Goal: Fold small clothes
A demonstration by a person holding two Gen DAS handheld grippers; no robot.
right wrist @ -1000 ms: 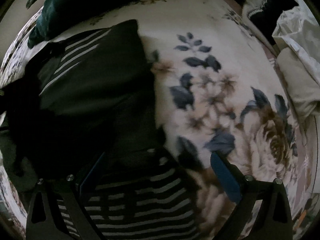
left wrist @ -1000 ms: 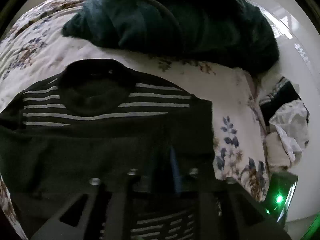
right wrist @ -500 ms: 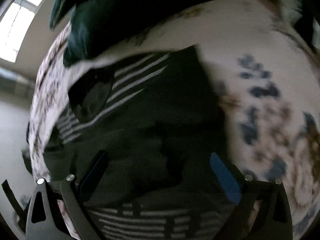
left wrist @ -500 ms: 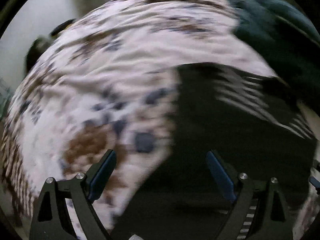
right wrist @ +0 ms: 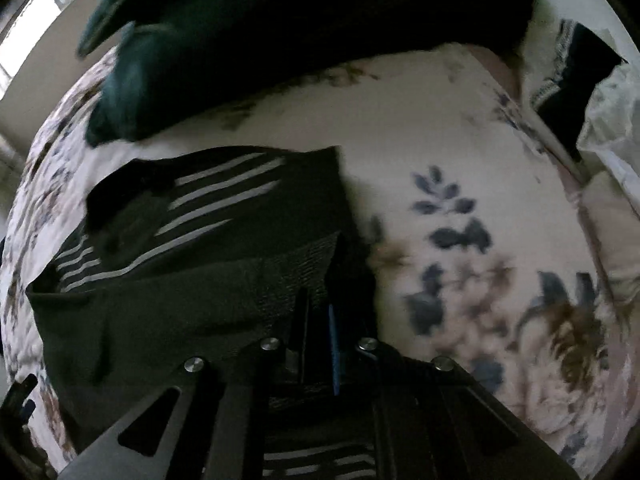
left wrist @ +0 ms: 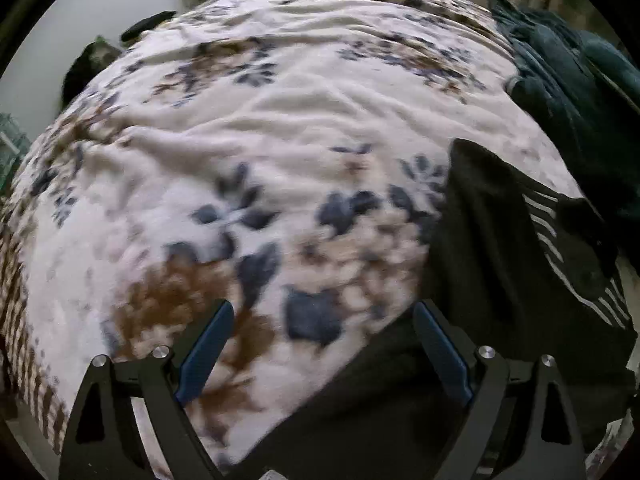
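A small black top with thin white stripes [right wrist: 208, 240] lies partly folded on a floral bedspread [right wrist: 460, 168]. My right gripper [right wrist: 318, 344] is shut on the top's right edge, where a dark fold of the cloth sits between the fingers. In the left wrist view the same top [left wrist: 520, 264] lies at the right. My left gripper [left wrist: 320, 344] is open and empty. It hangs over the bedspread [left wrist: 248, 152] just left of the top, its right finger [left wrist: 440, 352] at the cloth's edge.
A dark teal blanket [right wrist: 280, 32] is heaped at the far side of the bed and also shows in the left wrist view [left wrist: 572, 92]. A pile of white and dark clothes [right wrist: 592, 100] lies at the right edge.
My left gripper let go of the top, opened and swung left over the bedspread. My right gripper moved onto the top's right edge and shut on it.
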